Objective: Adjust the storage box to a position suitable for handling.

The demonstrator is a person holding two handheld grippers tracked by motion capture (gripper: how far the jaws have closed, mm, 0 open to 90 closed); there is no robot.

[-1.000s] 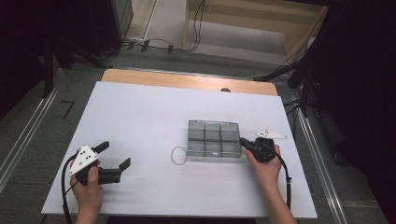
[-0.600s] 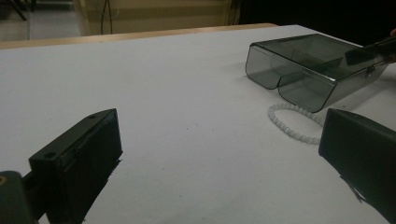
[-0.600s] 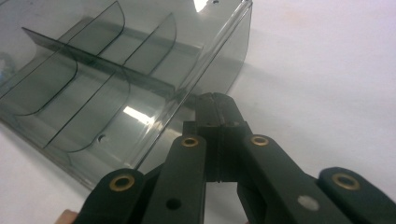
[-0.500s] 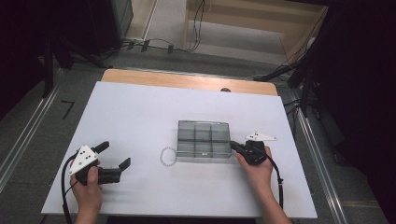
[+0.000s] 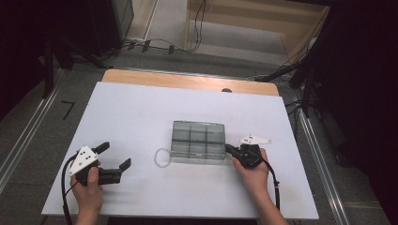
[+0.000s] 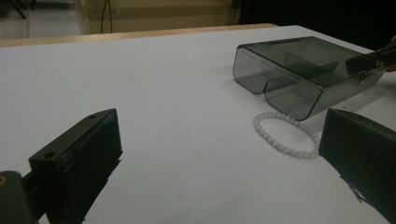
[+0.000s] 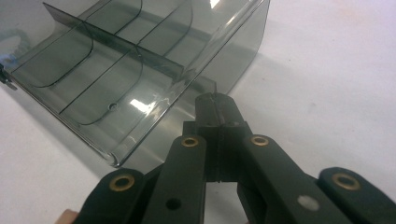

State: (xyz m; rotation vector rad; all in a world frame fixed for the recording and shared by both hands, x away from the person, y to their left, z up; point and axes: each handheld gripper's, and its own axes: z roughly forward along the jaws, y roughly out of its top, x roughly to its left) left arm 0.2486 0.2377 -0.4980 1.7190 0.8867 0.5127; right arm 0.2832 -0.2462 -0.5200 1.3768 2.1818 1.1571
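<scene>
Since a second ago, from the high view, I see the smoky compartment box has slid left across the white table along with my right gripper, whose jaws are pressed together at the box's right edge, so the box now touches the bead bracelet, while my left gripper rests with jaws spread near the front-left corner. Left gripper view: between its wide-apart jaws I see the bracelet against the box, no compartment contents and no writing. Right gripper view: closed jaws pinch the box's thin wall; the bracelet is a blur behind the plastic.
</scene>
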